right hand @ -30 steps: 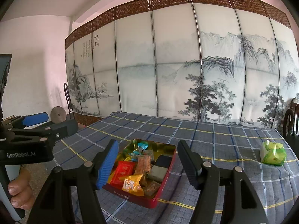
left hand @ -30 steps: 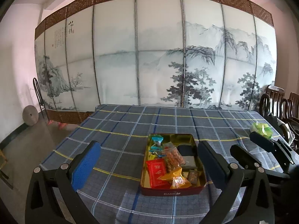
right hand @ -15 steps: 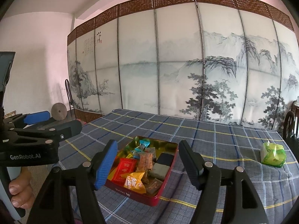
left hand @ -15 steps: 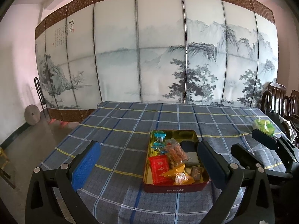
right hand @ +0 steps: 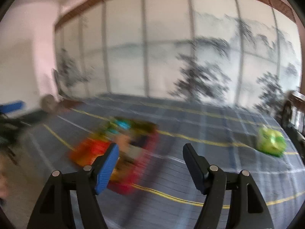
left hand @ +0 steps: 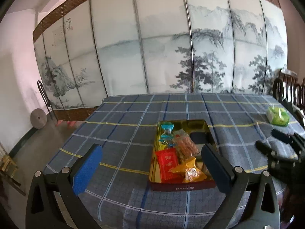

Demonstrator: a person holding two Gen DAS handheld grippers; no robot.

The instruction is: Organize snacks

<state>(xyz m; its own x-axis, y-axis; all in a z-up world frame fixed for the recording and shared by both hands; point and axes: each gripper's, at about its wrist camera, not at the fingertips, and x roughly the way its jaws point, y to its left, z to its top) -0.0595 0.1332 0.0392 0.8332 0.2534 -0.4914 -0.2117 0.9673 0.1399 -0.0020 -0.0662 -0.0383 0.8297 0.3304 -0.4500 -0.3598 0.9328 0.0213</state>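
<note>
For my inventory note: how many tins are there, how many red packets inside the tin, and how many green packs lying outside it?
Tin: 1
Red packet in the tin: 1
Green pack outside the tin: 1
Total: 3

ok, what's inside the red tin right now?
The red tin holds wrapped snacks: a red packet, an orange packet, a clear bag of orange-brown snacks, blue-wrapped candies and a dark block. Whatever lies beneath the pile is covered.
</note>
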